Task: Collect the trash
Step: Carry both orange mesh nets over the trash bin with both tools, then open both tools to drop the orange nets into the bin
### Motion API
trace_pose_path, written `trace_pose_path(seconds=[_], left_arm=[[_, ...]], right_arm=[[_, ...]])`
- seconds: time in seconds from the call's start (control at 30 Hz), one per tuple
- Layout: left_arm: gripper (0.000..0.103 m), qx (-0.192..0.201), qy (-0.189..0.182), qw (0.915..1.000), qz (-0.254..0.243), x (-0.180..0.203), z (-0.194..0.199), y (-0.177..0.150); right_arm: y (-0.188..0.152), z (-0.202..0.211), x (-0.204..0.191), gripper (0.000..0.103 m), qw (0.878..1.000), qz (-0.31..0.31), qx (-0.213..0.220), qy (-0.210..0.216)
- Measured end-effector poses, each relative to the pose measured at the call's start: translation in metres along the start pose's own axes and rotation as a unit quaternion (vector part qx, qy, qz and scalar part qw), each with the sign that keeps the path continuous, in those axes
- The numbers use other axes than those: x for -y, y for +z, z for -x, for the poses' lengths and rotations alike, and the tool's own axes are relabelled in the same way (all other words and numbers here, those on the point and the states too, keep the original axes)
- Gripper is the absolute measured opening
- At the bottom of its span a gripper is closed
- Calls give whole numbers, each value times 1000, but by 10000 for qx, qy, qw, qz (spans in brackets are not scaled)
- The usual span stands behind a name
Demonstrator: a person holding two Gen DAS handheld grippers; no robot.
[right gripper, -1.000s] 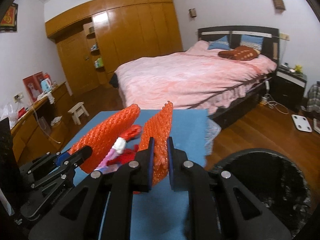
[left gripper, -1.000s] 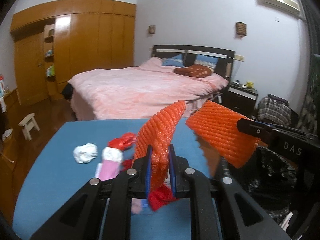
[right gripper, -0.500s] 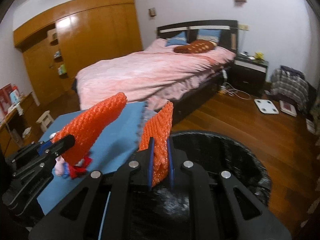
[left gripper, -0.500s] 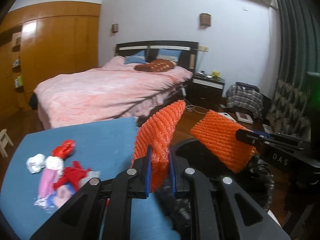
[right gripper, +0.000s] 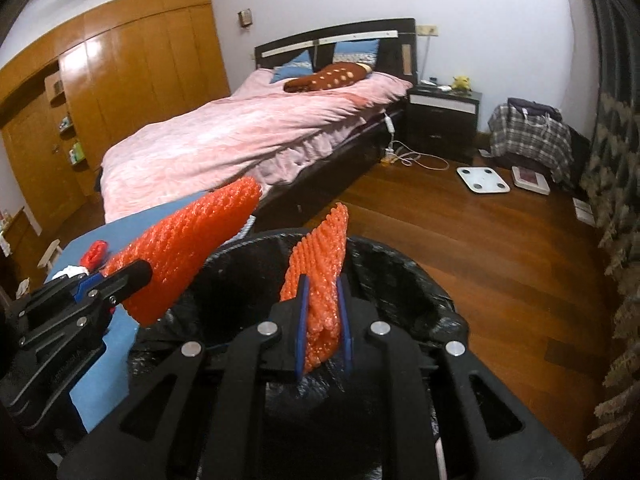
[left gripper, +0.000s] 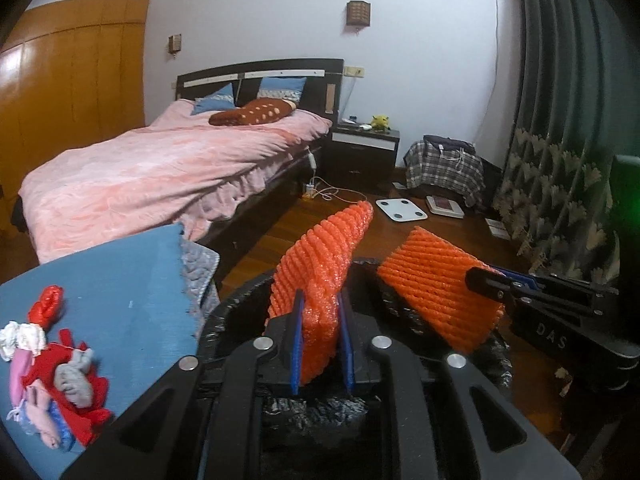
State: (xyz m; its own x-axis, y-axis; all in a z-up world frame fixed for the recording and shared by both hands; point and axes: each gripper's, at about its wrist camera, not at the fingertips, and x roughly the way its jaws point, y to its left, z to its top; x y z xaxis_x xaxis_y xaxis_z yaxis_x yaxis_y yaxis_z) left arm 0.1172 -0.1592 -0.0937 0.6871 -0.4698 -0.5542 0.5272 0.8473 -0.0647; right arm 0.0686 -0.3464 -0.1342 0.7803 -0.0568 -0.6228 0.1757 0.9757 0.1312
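Observation:
My left gripper is shut on an orange foam net and holds it over the black-lined trash bin. My right gripper is shut on a second orange foam net, also above the bin. Each gripper shows in the other's view: the right gripper with its net on the right, the left gripper with its net on the left. A pile of red, pink and white trash lies on the blue table.
A bed with a pink cover stands behind the table. A nightstand, a white scale and a plaid bag are on the wooden floor. A curtain hangs at the right.
Both grippers have swung right, from over the blue table to above the trash bin, each still holding its orange foam net. The trash pile now lies at the far left.

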Motion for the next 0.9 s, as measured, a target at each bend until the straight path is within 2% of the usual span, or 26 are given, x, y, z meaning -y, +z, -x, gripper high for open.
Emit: trace_pose_path(seconds=[0.03,0.07,0.1,0.13,0.2,0.27,0.33,0.5,0.7,0.9], left_arm=[[26,-27,-38,10000,6,1,-2,0],[32,-41,-36,10000,9,1,-4,0],[42,-46,-30,10000,30,1,-4,-1],[48,-44,-41,10000,45,0,-5,0],[57,-34,-46,10000,77,-4,-2,-2],[67,21,68,10000,64,-9,3,-3],[81,83,232,9997,50,-16,9,-3],[93,228,614,9976,211,-46,30,-6],[96,300,1083,9926,463,-83,54,-12],[96,384,1522,9859,579,-114,79,-24]], right_arm=[[1,0,1,19,10000,-14,-8,-33],[-2,-1,4,30,10000,-33,-13,-79],[-3,0,5,38,9999,-51,-16,-116],[-4,0,8,48,9998,-90,3,-167],[-4,1,12,56,9996,-140,63,-221],[-4,3,11,78,9995,-160,92,-272],[-5,7,11,94,9990,-207,209,-351],[-2,14,7,98,9983,-380,395,-198],[5,13,-30,98,9991,-181,367,59],[9,5,-85,98,9981,186,337,491]])
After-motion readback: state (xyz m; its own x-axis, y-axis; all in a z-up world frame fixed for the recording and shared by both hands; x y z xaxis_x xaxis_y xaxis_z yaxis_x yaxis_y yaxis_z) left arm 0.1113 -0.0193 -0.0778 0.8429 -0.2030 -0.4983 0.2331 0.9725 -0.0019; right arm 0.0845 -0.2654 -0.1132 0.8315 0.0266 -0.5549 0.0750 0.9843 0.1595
